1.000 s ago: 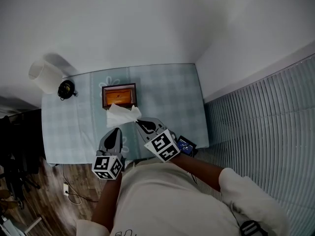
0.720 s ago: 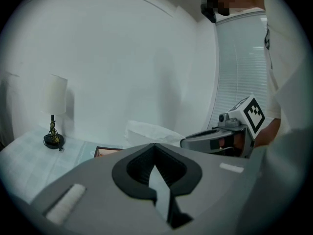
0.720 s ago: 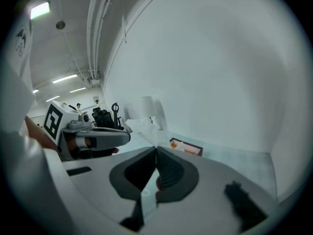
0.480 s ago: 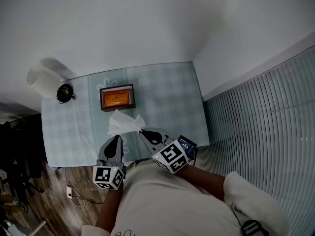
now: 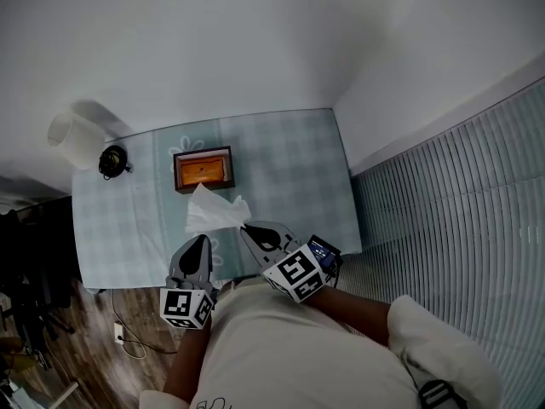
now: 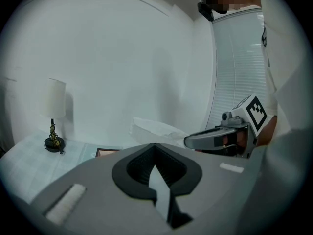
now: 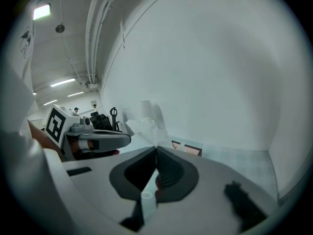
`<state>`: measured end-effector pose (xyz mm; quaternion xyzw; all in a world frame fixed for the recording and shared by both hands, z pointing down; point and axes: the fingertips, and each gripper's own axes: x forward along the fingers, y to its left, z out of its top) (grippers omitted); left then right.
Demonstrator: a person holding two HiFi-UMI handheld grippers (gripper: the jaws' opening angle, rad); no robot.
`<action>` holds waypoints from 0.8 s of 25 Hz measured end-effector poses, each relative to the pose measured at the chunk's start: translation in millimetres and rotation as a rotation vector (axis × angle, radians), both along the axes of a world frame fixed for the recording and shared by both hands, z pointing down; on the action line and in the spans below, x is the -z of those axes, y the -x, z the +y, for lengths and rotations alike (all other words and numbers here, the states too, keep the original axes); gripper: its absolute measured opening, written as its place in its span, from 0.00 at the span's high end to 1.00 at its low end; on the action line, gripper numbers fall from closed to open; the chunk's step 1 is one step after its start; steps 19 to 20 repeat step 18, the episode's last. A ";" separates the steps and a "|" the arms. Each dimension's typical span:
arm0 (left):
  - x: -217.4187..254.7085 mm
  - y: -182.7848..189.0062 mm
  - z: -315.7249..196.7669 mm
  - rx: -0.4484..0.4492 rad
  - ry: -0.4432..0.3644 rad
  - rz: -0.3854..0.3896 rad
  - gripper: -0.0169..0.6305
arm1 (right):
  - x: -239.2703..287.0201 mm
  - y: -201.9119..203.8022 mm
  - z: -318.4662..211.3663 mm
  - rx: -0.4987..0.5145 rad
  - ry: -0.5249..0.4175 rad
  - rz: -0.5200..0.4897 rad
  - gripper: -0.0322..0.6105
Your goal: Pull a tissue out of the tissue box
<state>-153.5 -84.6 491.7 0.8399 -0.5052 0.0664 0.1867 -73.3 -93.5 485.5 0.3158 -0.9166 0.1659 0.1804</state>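
Tissue (image 5: 213, 214), white and crumpled, hangs above the near part of the checked worktop (image 5: 289, 169). One corner is pinched in the right gripper (image 5: 245, 226), whose jaws are clamped on it. Just beside it, the left gripper (image 5: 203, 239) has its jaws together with nothing between them. Farther off stands the brown box (image 5: 203, 169); its contents cannot be made out. A lamp (image 5: 75, 139) stands at the far left corner.
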 end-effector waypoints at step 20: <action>-6.9 -3.7 6.1 0.015 0.022 0.024 0.96 | -16.3 -6.1 3.0 -0.010 0.017 0.038 0.93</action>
